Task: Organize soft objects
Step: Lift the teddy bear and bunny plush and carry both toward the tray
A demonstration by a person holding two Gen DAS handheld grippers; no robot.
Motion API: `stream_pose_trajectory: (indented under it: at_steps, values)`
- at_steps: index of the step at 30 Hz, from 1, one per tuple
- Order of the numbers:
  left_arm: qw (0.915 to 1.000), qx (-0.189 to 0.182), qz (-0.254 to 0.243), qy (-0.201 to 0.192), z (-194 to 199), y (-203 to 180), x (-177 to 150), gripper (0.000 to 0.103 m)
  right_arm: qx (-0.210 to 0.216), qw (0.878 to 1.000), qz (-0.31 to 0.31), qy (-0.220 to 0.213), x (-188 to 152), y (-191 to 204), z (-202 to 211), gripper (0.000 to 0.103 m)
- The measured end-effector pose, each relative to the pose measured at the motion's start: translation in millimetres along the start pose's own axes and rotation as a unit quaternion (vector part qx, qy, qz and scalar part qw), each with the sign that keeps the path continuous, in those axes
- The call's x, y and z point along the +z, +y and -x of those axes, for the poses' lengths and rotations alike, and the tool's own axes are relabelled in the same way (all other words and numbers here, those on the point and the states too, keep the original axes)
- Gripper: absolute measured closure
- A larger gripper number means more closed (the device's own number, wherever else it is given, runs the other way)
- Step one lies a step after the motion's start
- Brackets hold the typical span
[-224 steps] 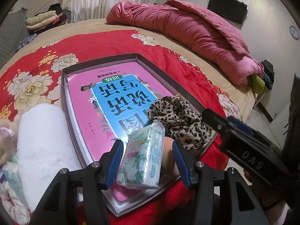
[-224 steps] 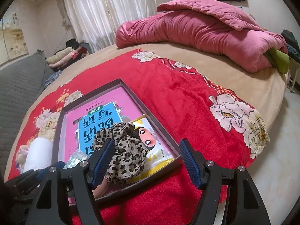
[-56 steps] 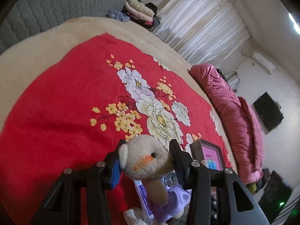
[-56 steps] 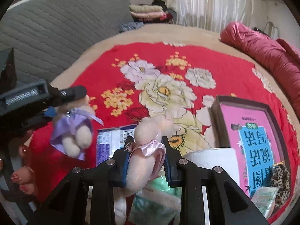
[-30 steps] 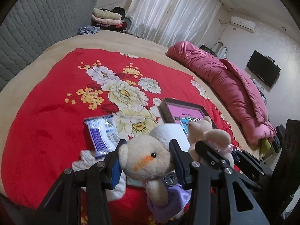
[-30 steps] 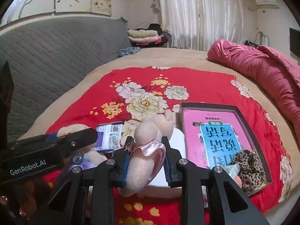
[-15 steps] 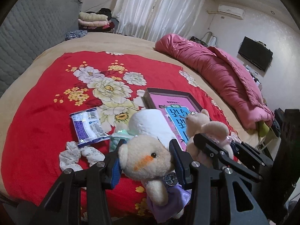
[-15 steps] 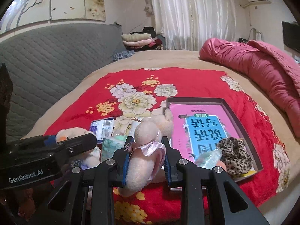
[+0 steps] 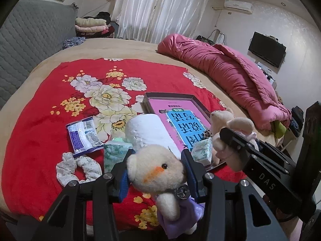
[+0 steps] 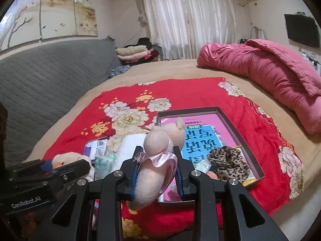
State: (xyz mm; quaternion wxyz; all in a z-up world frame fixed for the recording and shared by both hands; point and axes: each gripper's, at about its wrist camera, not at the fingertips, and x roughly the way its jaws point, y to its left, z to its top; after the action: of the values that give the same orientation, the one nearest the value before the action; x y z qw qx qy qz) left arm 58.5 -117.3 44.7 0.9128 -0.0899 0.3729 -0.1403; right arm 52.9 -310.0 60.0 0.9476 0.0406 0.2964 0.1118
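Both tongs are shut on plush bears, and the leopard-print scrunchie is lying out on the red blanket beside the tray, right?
Not quite. The left tongs and right tongs do each grip a plush bear, but the leopard-print scrunchie lies inside the tray, not on the red blanket. The right wrist view shows it.

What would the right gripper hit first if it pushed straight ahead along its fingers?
Probably the shallow tray. The right gripper, shut on the pink-dressed plush bear, points down over the tray's near part; depth is unclear.
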Motion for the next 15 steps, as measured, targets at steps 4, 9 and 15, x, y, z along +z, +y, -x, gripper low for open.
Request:
stream_pose_trajectory:
  at_steps: [4,9,15]
  values:
    - [1.0000,0.001,-0.006,-0.002,1.1,-5.5,0.1,0.056,-0.004,1.000,-0.011,-0.004,-0.9,-8.4,3.5,0.073]
    - [0.9999,0.003,-0.014,-0.002,1.7,-13.5,-0.1,0.056,-0.010,1.000,-0.026,-0.011,-0.3,-18.8,7.6,0.073]
    - [0.9997,0.001,-0.024,0.001,-1.1,-25.4,-0.5,0.056,-0.020,0.999,-0.041,-0.011,-3.7,-33.3,6.9,0.073]
